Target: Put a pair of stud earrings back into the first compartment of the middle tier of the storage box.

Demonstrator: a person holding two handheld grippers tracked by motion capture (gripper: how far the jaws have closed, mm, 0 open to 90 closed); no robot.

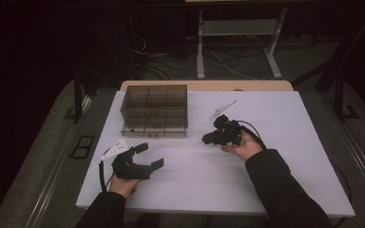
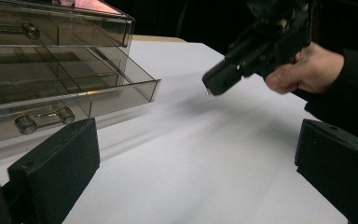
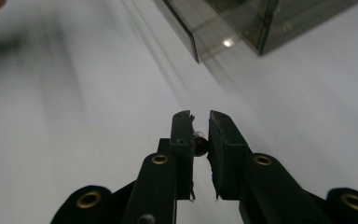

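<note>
1. Smoky clear-plastic drawer box (image 1: 155, 110) stands at the far left of the white table (image 1: 275, 156); in the left gripper view its lower drawer (image 2: 98, 93) is pulled partly out.
2. Left gripper (image 1: 148, 156) rests low near the table's front edge, jaws spread wide, nothing between them.
3. Right gripper (image 1: 206, 139), held in the right hand (image 1: 242, 147), hovers just right of the box.
4. Its jaws are nearly closed, pinching a small dark rounded object (image 3: 200, 143); what it is cannot be told.
</note>
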